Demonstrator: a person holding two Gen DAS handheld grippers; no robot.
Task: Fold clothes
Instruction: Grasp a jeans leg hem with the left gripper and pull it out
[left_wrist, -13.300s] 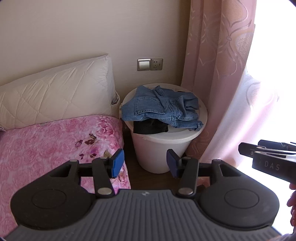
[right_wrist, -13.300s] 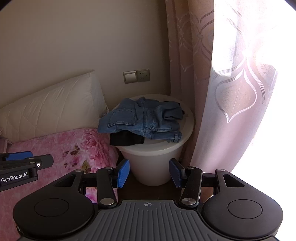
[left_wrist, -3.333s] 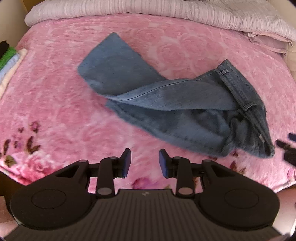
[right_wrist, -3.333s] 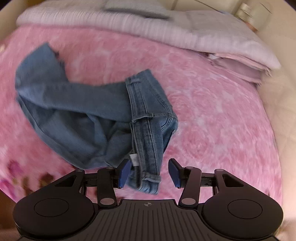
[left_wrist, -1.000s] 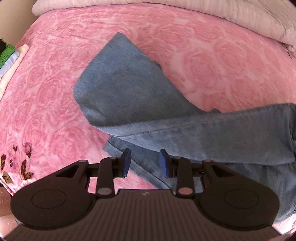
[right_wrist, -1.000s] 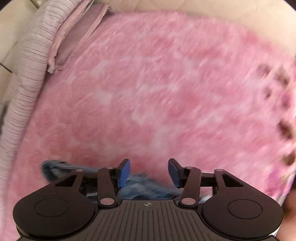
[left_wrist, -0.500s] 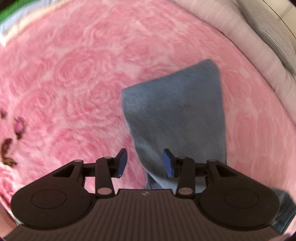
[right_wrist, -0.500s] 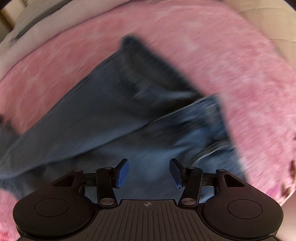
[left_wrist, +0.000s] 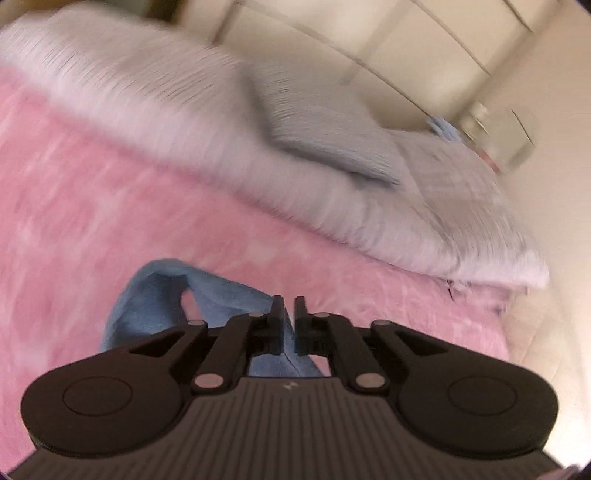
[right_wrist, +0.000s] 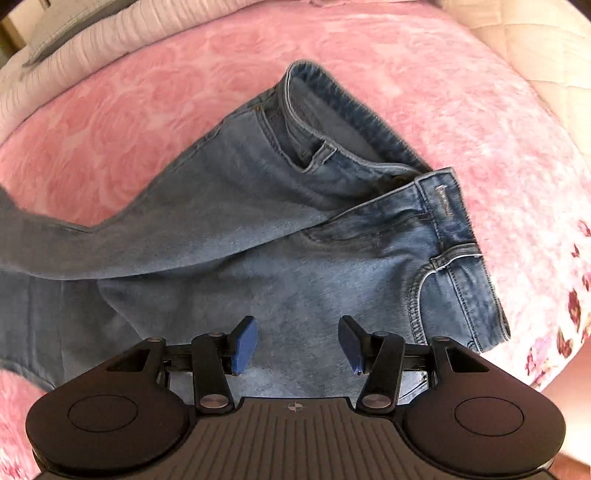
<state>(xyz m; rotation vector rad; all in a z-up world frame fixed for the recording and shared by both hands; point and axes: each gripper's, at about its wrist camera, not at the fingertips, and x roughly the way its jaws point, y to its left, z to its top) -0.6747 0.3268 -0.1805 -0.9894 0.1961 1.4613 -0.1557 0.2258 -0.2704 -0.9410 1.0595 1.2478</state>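
A pair of blue jeans (right_wrist: 258, 221) lies crumpled on the pink floral bedspread (right_wrist: 129, 110), waistband toward the right, one leg running off to the left. My right gripper (right_wrist: 297, 341) is open and empty, hovering just above the seat of the jeans. My left gripper (left_wrist: 289, 314) is shut on the hem of a jeans leg (left_wrist: 155, 295), which it holds lifted off the bedspread (left_wrist: 92, 203). That view is blurred by motion.
A folded grey-white striped duvet (left_wrist: 258, 147) and pillow (left_wrist: 332, 144) lie along the far side of the bed. Cream wardrobe doors (left_wrist: 406, 55) stand behind. The bed's edge shows at the lower right in the right wrist view (right_wrist: 554, 369).
My left gripper has closed on the jeans leg hem and lifted it, swinging toward the far side of the bed. My right gripper has steadied over the jeans' seat, still open.
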